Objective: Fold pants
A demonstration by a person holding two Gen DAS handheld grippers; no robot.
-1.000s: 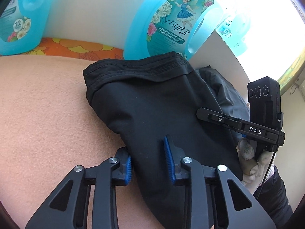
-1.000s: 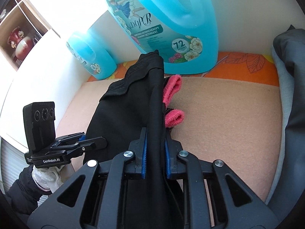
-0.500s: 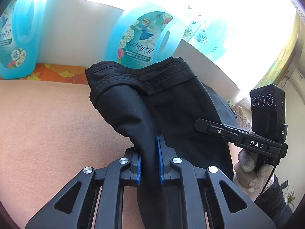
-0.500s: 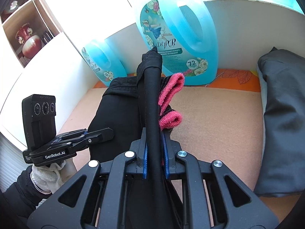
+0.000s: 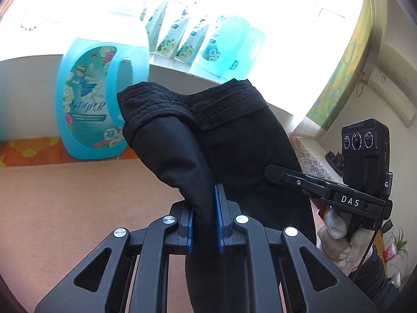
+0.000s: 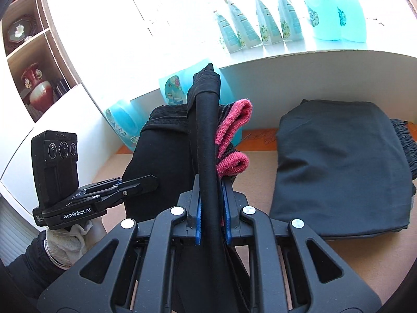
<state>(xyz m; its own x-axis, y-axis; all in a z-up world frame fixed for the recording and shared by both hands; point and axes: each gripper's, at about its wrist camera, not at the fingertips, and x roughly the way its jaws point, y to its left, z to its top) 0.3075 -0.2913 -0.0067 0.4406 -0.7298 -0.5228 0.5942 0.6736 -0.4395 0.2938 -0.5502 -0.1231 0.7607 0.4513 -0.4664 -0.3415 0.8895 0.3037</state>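
Black fabric pants [image 5: 234, 143] hang lifted above the peach blanket-covered surface [image 5: 78, 208], bunched, waistband topmost, w/ a pink knit piece [image 6: 234, 140] against them. Folded dark grey garment [image 6: 338, 169] lies flat on that surface, right of the pants. Left gripper [image 5: 204, 221]: blue pads clamped on a pants fold. Right gripper [image 6: 211, 216]: clamped on another pants edge, beside the left one.

Peach blanket-covered surface [image 6: 351, 258] bears folded dark garment [image 6: 338, 167] and, seemingly, detergent jug [image 5: 91, 99].
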